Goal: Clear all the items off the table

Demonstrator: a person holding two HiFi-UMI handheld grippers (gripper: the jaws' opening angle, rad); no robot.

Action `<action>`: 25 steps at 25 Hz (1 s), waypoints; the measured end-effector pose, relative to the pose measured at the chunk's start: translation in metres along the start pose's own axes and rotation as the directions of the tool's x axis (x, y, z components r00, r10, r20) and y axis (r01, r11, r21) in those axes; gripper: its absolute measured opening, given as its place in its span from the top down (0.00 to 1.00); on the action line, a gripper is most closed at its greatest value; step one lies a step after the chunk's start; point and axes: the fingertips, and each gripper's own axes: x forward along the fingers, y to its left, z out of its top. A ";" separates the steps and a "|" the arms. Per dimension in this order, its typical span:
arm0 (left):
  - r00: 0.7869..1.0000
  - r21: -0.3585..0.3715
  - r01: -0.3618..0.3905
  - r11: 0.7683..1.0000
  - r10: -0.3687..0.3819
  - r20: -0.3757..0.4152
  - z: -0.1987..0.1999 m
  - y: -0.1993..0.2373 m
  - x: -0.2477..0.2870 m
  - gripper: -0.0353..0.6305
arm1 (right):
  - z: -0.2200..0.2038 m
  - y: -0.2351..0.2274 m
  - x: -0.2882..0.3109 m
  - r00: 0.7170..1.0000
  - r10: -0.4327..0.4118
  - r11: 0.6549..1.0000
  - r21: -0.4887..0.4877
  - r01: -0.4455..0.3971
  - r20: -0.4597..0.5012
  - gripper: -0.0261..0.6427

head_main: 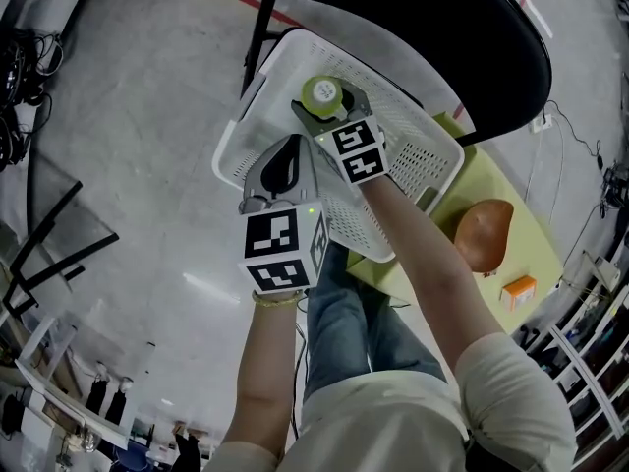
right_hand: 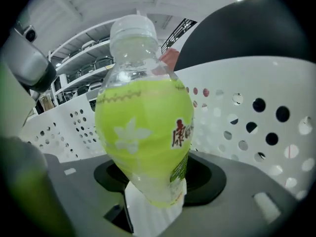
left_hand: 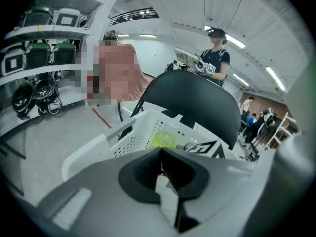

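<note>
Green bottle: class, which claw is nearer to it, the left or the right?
Right. The right claw is clamped on the bottle in the basket. The left claw, shut, sits beside it, nearer the person, not touching.

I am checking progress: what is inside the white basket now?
Only the green bottle, held by the right claw, shows inside the basket. That claw and the left claw hide part of its floor.

In front of chair back: basket. Inside basket walls: bottle, between right tool jaws. Just left of it: left tool, over basket's near side. Right of basket: counter, with bowl and box on it, apart.
</note>
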 end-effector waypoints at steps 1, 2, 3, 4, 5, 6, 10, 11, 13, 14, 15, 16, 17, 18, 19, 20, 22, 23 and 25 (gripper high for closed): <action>1.000 0.001 -0.006 1.000 0.006 0.002 0.001 0.001 0.000 0.93 | 0.001 -0.001 0.003 1.000 -0.001 1.000 0.001 0.001 0.005 0.53; 1.000 -0.001 -0.009 1.000 0.009 0.004 0.001 0.002 -0.001 0.93 | 0.003 -0.001 0.006 1.000 -0.001 1.000 0.000 0.001 0.012 0.53; 1.000 -0.004 -0.011 1.000 0.011 0.005 0.002 0.003 -0.001 0.93 | 0.004 -0.001 0.009 1.000 -0.001 1.000 0.000 0.001 0.018 0.53; 1.000 -0.006 -0.011 1.000 0.011 0.004 0.001 0.003 -0.001 0.93 | 0.005 -0.001 0.011 1.000 -0.001 1.000 0.000 0.001 0.023 0.53; 1.000 -0.006 -0.009 1.000 0.009 0.003 0.001 0.003 -0.001 0.93 | 0.005 0.000 0.014 1.000 -0.001 1.000 0.000 0.001 0.025 0.52; 1.000 -0.005 -0.007 1.000 0.007 0.000 0.001 0.003 0.000 0.93 | 0.006 0.000 0.016 1.000 -0.001 1.000 0.000 0.001 0.025 0.52; 1.000 -0.017 0.006 1.000 -0.006 -0.006 0.001 0.001 0.001 0.93 | 0.003 0.001 0.023 1.000 -0.002 1.000 -0.008 0.002 0.021 0.52; 1.000 -0.024 0.009 1.000 -0.009 -0.005 0.002 0.001 0.000 0.93 | 0.003 0.001 0.024 1.000 -0.001 1.000 -0.012 0.002 0.022 0.52; 1.000 -0.034 0.015 0.999 -0.015 -0.001 0.003 0.002 0.000 0.93 | 0.004 0.002 0.027 1.000 0.000 1.000 -0.017 0.001 0.030 0.51; 1.000 -0.035 0.017 0.999 -0.017 0.001 0.003 0.002 0.000 0.93 | 0.004 0.002 0.028 0.999 0.001 1.000 -0.014 0.000 0.033 0.51; 1.000 -0.034 0.019 0.999 -0.019 0.002 0.003 0.002 -0.001 0.93 | 0.005 0.002 0.029 0.999 0.002 1.000 -0.007 -0.002 0.036 0.51; 1.000 -0.033 0.019 0.999 -0.019 0.003 0.003 0.002 -0.001 0.93 | 0.006 0.002 0.030 0.999 0.003 1.000 0.000 -0.003 0.039 0.50; 1.000 -0.033 0.019 0.999 -0.019 0.003 0.003 0.002 -0.002 0.93 | 0.007 0.002 0.030 0.999 0.004 1.000 0.003 -0.004 0.042 0.50; 1.000 -0.034 0.019 0.999 -0.019 0.004 0.002 0.002 -0.002 0.93 | 0.007 0.002 0.030 0.999 0.005 1.000 0.003 -0.005 0.043 0.50; 1.000 -0.036 0.019 0.999 -0.018 0.005 0.002 0.002 -0.003 0.93 | 0.007 0.002 0.030 0.999 0.006 1.000 0.001 -0.006 0.044 0.50; 1.000 -0.038 0.018 0.999 -0.018 0.005 0.001 0.002 -0.003 0.93 | 0.006 0.002 0.030 0.999 0.008 1.000 -0.001 -0.008 0.044 0.49; 1.000 -0.040 0.018 0.999 -0.017 0.005 0.001 0.001 -0.004 0.93 | 0.005 0.002 0.030 0.999 0.011 1.000 0.002 -0.011 0.043 0.49; 1.000 -0.040 0.017 0.999 -0.017 0.005 0.000 0.001 -0.005 0.93 | 0.004 0.003 0.029 0.999 0.012 1.000 0.004 -0.013 0.041 0.48; 1.000 -0.038 0.015 0.999 -0.015 0.005 0.000 0.001 -0.007 0.93 | 0.002 0.004 0.028 0.999 0.014 1.000 0.001 -0.014 0.031 0.48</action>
